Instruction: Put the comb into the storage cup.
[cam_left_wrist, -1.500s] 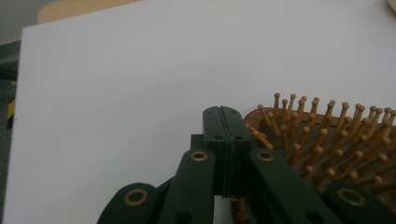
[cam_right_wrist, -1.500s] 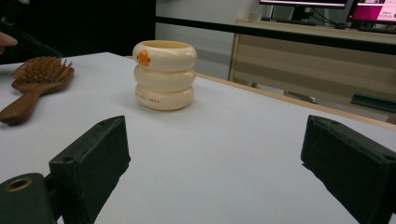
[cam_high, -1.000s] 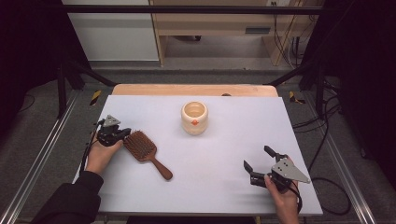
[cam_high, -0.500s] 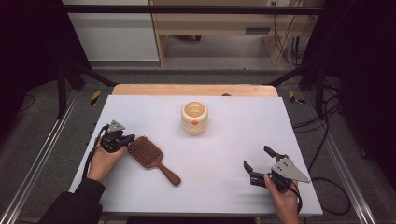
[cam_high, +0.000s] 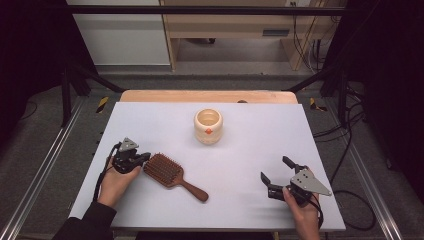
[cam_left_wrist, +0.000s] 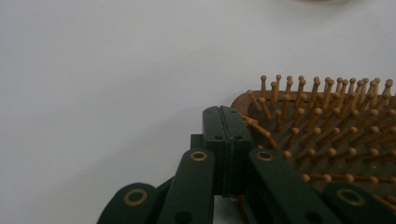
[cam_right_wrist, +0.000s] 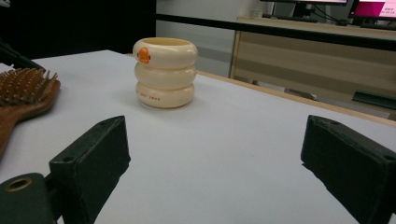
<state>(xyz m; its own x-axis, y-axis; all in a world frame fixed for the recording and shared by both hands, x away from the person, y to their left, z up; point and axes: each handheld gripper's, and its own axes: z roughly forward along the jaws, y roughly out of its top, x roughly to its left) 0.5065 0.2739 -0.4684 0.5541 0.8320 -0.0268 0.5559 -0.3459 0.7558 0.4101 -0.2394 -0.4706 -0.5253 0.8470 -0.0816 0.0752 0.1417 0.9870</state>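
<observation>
Two grippers: left gripper (cam_high: 142, 159) closed, touching hairbrush (cam_high: 170, 175) edge; right gripper (cam_high: 274, 176) apart over bare table (cam_high: 250, 145).

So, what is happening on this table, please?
A person holds a gripper in each hand. The left gripper, jaws shut, sits against the head of the wooden hairbrush, bristles up. The right gripper rests open near the table's front edge. A cream cup stands untouched farther back.
</observation>
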